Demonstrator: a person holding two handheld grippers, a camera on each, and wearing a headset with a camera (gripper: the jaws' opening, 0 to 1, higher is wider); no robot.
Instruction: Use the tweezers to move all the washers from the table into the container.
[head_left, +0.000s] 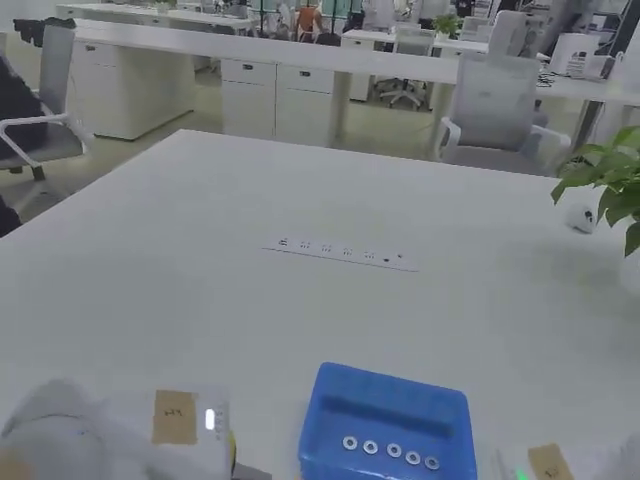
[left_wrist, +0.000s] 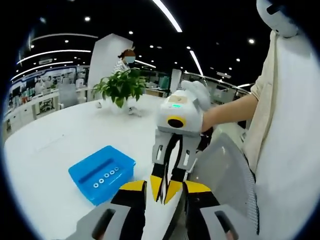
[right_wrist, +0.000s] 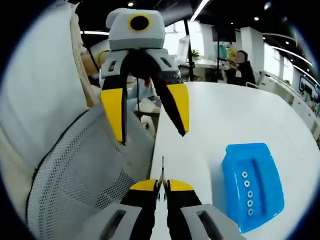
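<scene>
Right claw (right_wrist: 162, 187) is pinched shut on the tweezers (right_wrist: 162, 172), whose thin metal tips stick straight out ahead of it. Left claw (right_wrist: 153, 138) faces it from just beyond, its yellow-tipped jaws spread wide and empty. Both hang at the near edge of the desk (right_wrist: 225, 115), partly over a grey mesh chair (right_wrist: 90, 185) and the person's pale clothing (right_wrist: 45, 100).

From that edge the white desk runs broad and open away from the claws. A flush power strip (head_left: 340, 252) lies well beyond them, and a potted plant (left_wrist: 120, 87) stands towards the far side.

The blue container (right_wrist: 270, 185) sits on the desk close to the near edge. It is ahead and to the right of the right claw, and ahead and to the left of the left claw, apart from both. Its walls are low and its top is open. Open desk surface lies around it on every side that shows, including the strip between it and the claws.

Five washers (right_wrist: 247, 192) lie in a single close row along a shallow groove in the container's floor.
</scene>
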